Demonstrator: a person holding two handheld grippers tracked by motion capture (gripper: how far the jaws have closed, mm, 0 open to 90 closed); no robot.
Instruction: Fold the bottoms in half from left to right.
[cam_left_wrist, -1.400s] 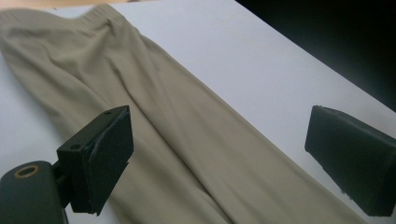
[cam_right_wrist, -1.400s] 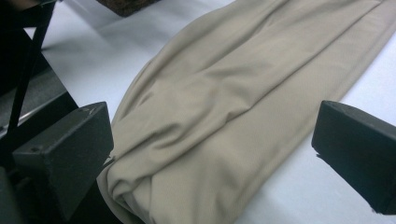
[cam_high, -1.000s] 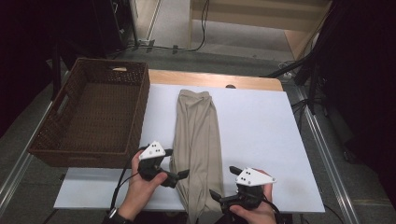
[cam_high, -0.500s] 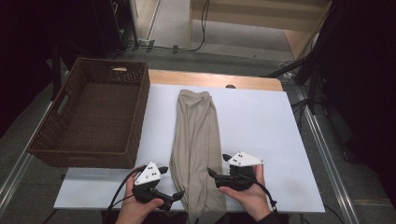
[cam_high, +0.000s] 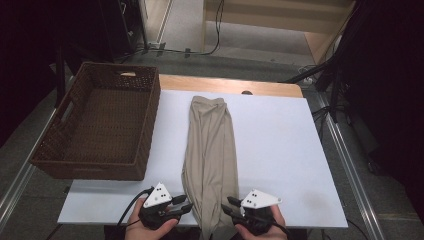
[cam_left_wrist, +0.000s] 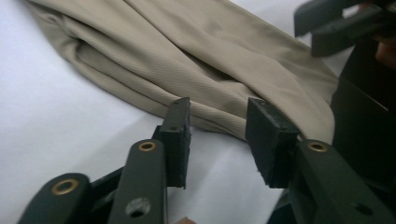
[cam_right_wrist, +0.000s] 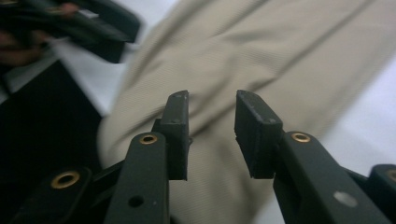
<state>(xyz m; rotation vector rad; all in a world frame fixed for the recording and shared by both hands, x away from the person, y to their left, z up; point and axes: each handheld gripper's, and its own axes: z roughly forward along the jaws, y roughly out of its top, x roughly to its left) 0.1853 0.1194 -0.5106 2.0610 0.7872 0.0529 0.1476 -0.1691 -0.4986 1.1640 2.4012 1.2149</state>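
The left gripper (cam_left_wrist: 217, 140) has its jaws partly apart, just been closing, with only white table and the cloth's edge in the gap; its pads (cam_left_wrist: 180, 135) press on nothing. The right gripper (cam_right_wrist: 212, 135) has also just been closing; its jaws stand apart above the cloth, gripping nothing. Both point inward at the near end of the long, folded beige fabric garment (cam_high: 210, 155), which lies lengthwise in the middle of the white table top (cam_high: 280, 150). A dark brown woven basket (cam_high: 100, 125) stands at the left.
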